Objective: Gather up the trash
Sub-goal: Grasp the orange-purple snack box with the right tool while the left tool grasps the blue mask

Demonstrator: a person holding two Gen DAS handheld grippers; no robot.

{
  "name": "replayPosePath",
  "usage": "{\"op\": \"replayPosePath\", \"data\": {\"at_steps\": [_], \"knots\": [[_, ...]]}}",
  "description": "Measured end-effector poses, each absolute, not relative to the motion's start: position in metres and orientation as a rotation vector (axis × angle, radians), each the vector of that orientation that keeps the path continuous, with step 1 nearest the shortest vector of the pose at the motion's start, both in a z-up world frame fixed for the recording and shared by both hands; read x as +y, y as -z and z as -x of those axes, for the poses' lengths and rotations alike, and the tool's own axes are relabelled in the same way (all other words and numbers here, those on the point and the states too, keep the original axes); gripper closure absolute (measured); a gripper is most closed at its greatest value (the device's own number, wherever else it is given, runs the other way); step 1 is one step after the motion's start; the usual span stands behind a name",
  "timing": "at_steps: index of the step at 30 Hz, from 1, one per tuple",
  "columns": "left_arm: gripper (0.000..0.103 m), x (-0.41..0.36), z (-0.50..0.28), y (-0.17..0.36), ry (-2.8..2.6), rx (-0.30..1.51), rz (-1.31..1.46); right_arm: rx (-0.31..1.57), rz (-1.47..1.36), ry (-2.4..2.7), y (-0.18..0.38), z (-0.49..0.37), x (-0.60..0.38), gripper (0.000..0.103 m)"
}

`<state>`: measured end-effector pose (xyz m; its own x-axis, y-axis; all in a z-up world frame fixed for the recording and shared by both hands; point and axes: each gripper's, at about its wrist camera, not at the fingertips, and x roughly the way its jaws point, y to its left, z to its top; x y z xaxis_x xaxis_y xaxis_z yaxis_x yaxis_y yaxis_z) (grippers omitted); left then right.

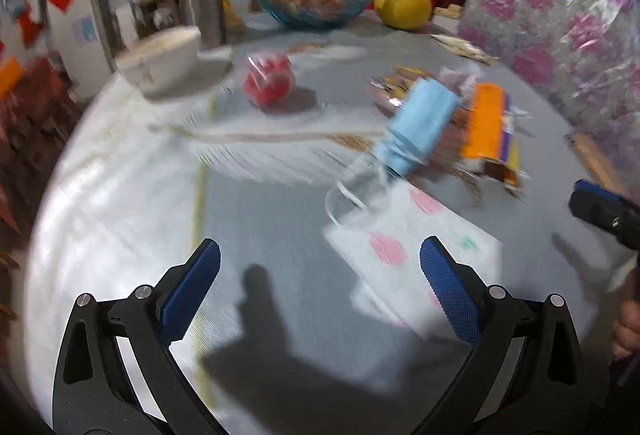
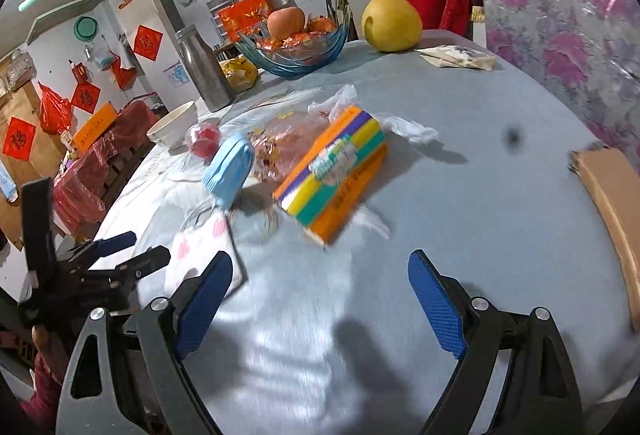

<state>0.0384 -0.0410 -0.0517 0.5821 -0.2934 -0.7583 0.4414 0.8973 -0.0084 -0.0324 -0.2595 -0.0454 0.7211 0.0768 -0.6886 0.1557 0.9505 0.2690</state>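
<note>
A cluttered kitchen corner, red paper charms on the walls, and a round grey tabletop carrying the mess. Taking the striped tissue pack as landmark: left of it lies the rolled blue face mask, its long axis slanting from near-left to far-right, ear loops trailing toward the left tongs. Just nearer than the mask sits a white pink-dotted paper bag, directly ahead of those tongs, which gape wide and empty. The right tongs, equally wide with nothing between them, face the pack's near end; crumpled white tissue lies just beyond it. The left hand looks nearer the mask.
</note>
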Motion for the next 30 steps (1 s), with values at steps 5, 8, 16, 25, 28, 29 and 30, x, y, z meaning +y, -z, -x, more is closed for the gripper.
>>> {"op": "replayPosePath", "data": {"at_steps": [5, 8, 16, 25, 28, 29, 30], "knots": [[0.007, -0.050, -0.060, 0.058, 0.412, 0.841, -0.240, 0.793, -0.341, 0.052, 0.051, -0.001, -0.259, 0.015], [0.007, -0.049, -0.075, 0.066, 0.433, 0.923, -0.213, 0.819, -0.381, 0.055, 0.054, -0.025, -0.263, 0.015], [0.007, -0.049, -0.075, 0.071, 0.423, 0.948, -0.222, 0.871, -0.379, 0.123, 0.068, -0.056, -0.268, 0.040], [0.007, -0.048, -0.077, 0.071, 0.431, 0.950, -0.220, 0.797, -0.260, 0.134, 0.043, 0.005, -0.272, 0.071], [0.007, -0.048, -0.076, 0.072, 0.429, 0.950, -0.222, 0.795, -0.209, 0.174, 0.043, 0.027, -0.274, 0.070], [0.007, -0.048, -0.076, 0.072, 0.429, 0.950, -0.221, 0.800, -0.178, 0.185, 0.044, 0.031, -0.273, 0.069], [0.007, -0.048, -0.077, 0.072, 0.430, 0.950, -0.220, 0.804, -0.161, 0.191, 0.045, 0.032, -0.271, 0.069]]}}
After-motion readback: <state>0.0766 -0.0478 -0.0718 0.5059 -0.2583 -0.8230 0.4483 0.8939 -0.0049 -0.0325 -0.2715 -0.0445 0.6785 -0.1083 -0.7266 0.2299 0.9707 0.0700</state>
